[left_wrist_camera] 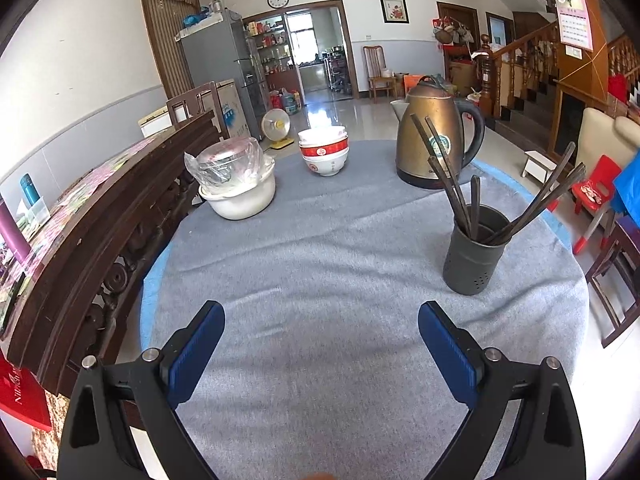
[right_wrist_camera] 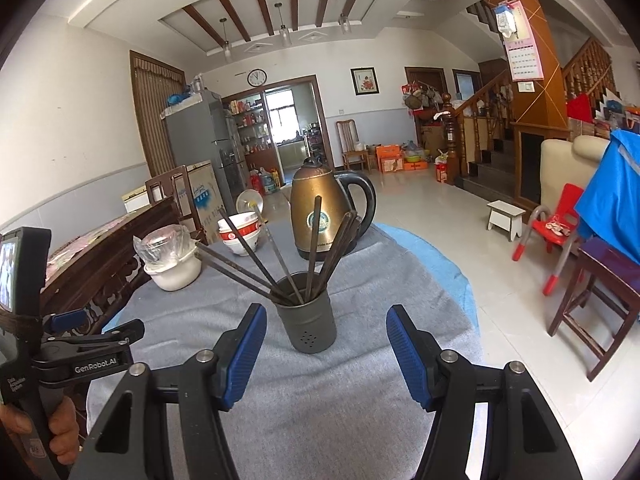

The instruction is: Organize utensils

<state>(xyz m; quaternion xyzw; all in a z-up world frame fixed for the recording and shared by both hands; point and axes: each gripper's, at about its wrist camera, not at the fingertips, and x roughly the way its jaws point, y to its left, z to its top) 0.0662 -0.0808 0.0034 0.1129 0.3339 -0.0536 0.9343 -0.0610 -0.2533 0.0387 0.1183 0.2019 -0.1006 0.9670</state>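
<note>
While both pairs of jaws stand spread and grip nothing, the dark grey utensil holder rests upright on the bench just ahead of the right gripper, roughly centred between its blue ribbed pads; from the left gripper it lies well apart, ahead and to the right. Slim dark chopsticks fan out of the cylindrical, perforated holder. A grey felt-like cloth with soft wrinkles covers the round bench. Beyond stand a brass-coloured kettle with a black handle, stacked red-and-white bowls and a white pot carrying a plastic-wrapped metal dish. Only the right wrist view shows the left gripper's body, with a hand around its grip, at the lower left edge
</note>
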